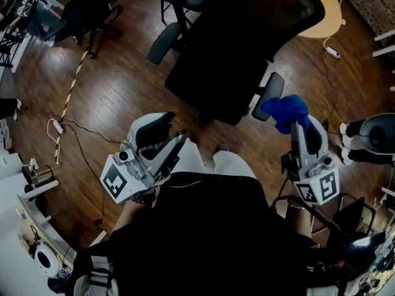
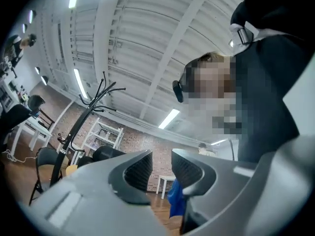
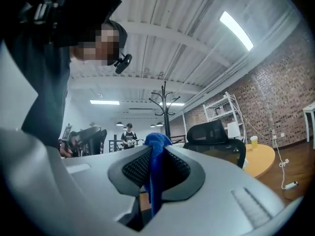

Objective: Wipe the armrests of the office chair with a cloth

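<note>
Nearest the person, the left gripper has its jaws standing well apart with nothing between them; the blue seen through their gap in its own view is the cloth farther off. The right gripper has its jaws pinched on the blue cloth. The fabric runs down through the narrow gap between the pads and bunches in a lump over the jaw tips. In the head view that lump appears just beside the near end of the chair's grey armrest; whether it touches cannot be told. Beyond stands the black office chair on the wooden floor, its other armrest well apart from both grippers, and a round yellow table behind.
</note>
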Motion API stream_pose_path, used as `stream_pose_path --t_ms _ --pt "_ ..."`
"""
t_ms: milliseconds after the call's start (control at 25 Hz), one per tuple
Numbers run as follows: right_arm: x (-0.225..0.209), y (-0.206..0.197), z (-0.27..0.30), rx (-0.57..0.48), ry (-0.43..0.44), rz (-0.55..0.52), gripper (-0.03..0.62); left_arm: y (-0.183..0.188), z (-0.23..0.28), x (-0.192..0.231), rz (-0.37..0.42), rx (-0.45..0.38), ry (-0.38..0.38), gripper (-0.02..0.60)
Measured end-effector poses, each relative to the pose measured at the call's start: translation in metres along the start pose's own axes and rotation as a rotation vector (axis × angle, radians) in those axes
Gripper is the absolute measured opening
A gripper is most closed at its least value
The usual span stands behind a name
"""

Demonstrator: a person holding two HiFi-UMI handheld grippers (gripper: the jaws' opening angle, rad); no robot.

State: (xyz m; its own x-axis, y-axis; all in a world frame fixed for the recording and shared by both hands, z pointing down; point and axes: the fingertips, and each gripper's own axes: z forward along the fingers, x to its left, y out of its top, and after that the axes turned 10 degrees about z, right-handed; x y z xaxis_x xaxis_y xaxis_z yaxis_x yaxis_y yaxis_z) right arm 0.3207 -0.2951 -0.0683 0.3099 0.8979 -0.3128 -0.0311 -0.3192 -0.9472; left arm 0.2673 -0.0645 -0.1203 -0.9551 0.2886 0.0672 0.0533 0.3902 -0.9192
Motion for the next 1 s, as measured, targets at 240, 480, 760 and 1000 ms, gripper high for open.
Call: stream_pose_path --t_ms 240,480,760,1000 --pt "0.065 -0.034 0.053 0.039 -0.128 -0.039 0.049 -0.013 -0.006 0.023 0.060 0.140 -0.408 0.129" --pt "0.112 -0.035 0.079 -0.028 -0.220 -0.044 0.049 -0.028 -0.009 0.004 0.094 0.255 -0.709 0.092" --pt "0.104 -0.034 0.068 -0.007 -0.318 -0.089 0.049 -0.037 0.021 -0.005 0.032 0.229 -0.716 0.092" --pt "0.104 -0.021 0.069 -0.038 -0.288 -0.106 0.049 -0.052 0.039 0.006 0.056 0.273 -0.668 0.087"
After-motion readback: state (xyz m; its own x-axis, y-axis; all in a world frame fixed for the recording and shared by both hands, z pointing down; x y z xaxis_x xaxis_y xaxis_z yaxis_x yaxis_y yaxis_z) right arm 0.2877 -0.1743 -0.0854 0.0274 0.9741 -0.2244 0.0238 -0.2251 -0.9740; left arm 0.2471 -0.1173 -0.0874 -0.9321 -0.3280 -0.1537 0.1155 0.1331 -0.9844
